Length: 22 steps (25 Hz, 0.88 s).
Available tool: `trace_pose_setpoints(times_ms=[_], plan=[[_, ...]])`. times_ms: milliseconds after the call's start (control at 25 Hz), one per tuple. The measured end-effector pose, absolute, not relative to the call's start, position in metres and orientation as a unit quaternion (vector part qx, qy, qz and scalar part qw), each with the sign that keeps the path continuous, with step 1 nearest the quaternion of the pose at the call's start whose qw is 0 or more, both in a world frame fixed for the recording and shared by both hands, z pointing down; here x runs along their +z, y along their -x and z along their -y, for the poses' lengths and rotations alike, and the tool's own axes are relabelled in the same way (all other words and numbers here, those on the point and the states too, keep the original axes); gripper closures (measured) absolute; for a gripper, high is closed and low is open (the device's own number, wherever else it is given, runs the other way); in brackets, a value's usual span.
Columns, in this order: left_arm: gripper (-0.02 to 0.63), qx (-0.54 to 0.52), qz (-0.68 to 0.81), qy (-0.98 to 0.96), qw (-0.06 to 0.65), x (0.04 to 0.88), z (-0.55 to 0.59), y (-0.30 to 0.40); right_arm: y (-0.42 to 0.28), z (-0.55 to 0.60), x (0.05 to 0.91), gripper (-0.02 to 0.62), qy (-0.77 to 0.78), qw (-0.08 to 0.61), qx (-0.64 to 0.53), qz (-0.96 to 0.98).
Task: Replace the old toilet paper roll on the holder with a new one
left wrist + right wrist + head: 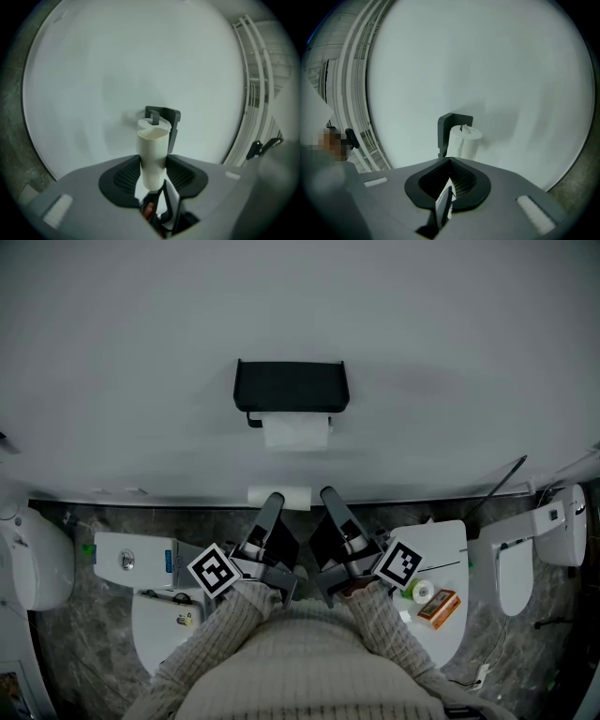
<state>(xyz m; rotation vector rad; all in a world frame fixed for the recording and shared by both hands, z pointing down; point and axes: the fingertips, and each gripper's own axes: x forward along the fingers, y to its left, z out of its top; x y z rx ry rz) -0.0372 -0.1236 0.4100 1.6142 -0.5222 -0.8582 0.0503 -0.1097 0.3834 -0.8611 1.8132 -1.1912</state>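
The fingers of the left gripper (pixel 153 174) grasp a slim, soft-walled white paper roll (pixel 152 150), hollow end up, short of the wall. A plumper white roll (pixel 297 433) hangs on the matte black wall holder (pixel 291 385). The fingers of the right gripper (pixel 449 183) are clenched and empty. Either roll may be the old one, so I cannot judge the swap's stage.
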Motion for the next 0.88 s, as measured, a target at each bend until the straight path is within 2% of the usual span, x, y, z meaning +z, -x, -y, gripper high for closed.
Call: trace_pose_setpoints(times_ms=[880], plan=[[0.437, -0.366, 0.228, -0.689, 0.583, 0.408, 0.119, 0.048, -0.055, 0.109, 0.389, 0.595, 0.367, 0.395, -0.475, -0.695]])
